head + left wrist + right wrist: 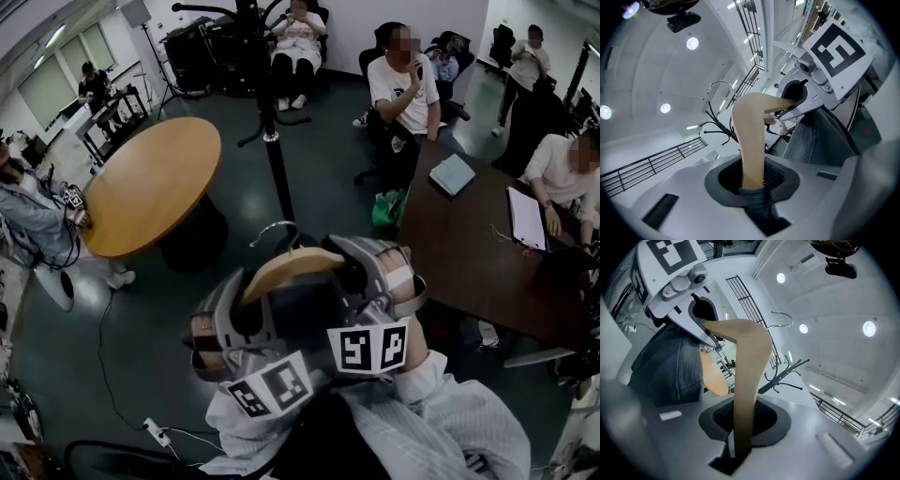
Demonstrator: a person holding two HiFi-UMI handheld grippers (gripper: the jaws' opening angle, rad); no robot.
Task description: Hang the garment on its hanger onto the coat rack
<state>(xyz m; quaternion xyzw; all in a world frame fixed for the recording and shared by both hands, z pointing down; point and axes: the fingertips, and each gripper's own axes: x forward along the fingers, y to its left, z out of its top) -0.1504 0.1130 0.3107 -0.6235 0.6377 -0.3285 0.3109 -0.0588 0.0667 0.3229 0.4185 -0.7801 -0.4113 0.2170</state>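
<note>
A light wooden hanger [291,267] with a metal hook [277,230] is held level between both grippers, just short of the black coat rack [272,150]. My left gripper [234,309] is shut on one arm of the hanger [752,140], with dark grey garment [757,201] fabric pinched in the jaws. My right gripper [370,272] is shut on the other arm of the hanger [745,380]. Grey striped garment [670,366] cloth hangs under the left gripper [701,324]. The rack's curved hooks [717,129] rise beyond the hanger. Most of the garment is hidden in the head view.
A round wooden table [155,183] stands to the left of the rack. A dark rectangular table [478,253] with a book and papers is at the right. Several people sit around the room. A green bag [389,208] and a power strip [157,433] lie on the floor.
</note>
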